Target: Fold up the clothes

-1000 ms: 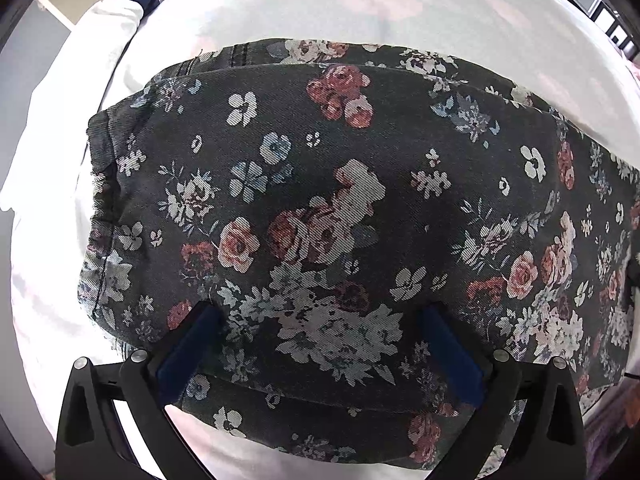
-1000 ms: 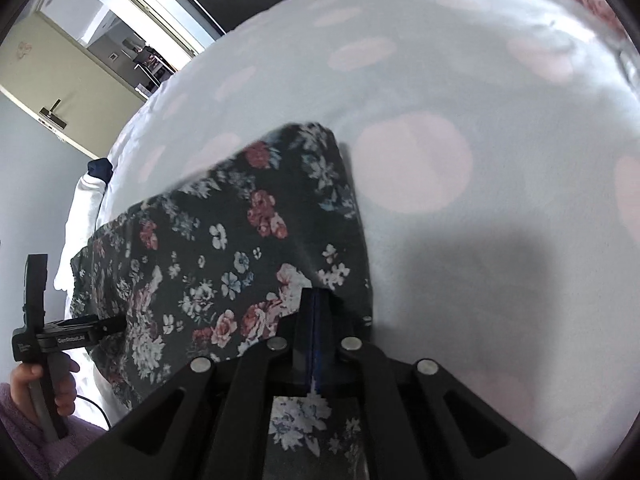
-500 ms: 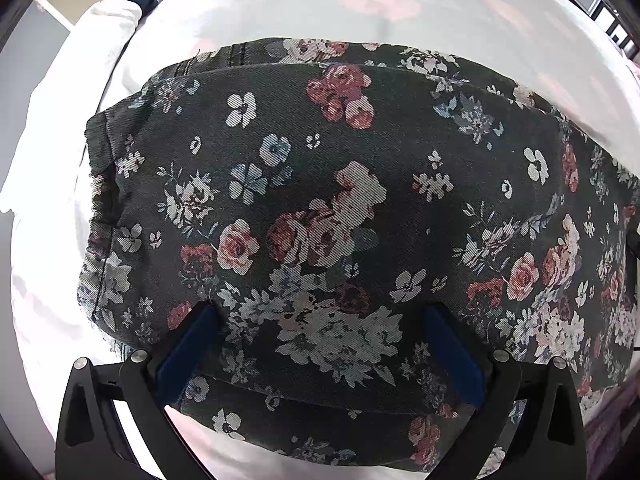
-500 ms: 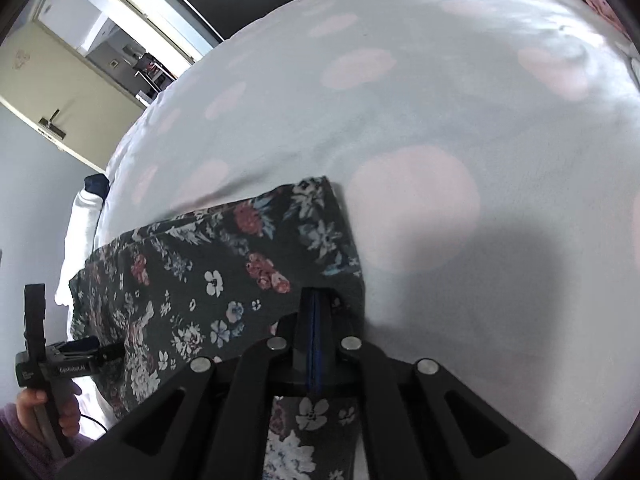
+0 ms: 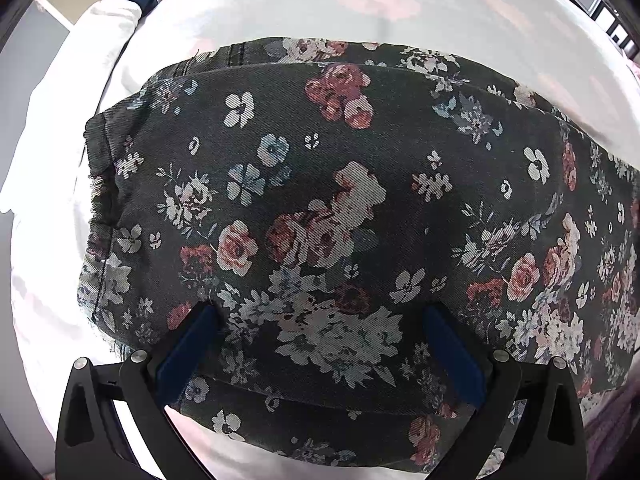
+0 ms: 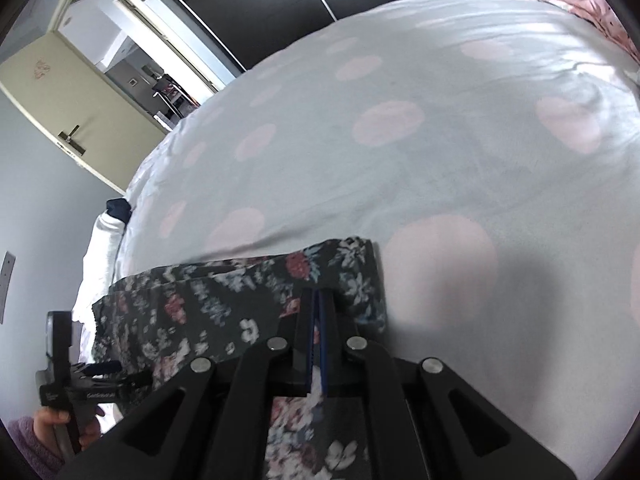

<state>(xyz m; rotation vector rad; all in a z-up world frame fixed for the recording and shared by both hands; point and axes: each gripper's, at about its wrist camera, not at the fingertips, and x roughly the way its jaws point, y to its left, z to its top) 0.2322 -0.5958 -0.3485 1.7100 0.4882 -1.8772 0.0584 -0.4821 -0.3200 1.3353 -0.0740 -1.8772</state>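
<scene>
A dark floral garment (image 5: 320, 220) lies folded in layers on the bed. My left gripper (image 5: 320, 320) points straight down onto it and is open. Its blue fingers (image 5: 188, 344) stand wide apart with the top layer spread between them. In the right wrist view the same garment (image 6: 224, 320) lies at the lower left. My right gripper (image 6: 318, 296) is shut near the garment's far right corner. Fabric bunches around its tips and runs beneath it. A hand (image 6: 48, 424) in a purple sleeve holds the left tool at the lower left.
The bed cover (image 6: 440, 160) is pale with pink dots and stretches far beyond and to the right. A white cloth with a navy cuff (image 5: 112, 28) hangs at the bed's left edge. An open door (image 6: 80, 92) and a dark wardrobe (image 6: 260, 0) stand behind.
The right gripper has moved forward and slightly up with the fabric, so the garment's far right corner now lies close to its tips. The left gripper's view has barely shifted.
</scene>
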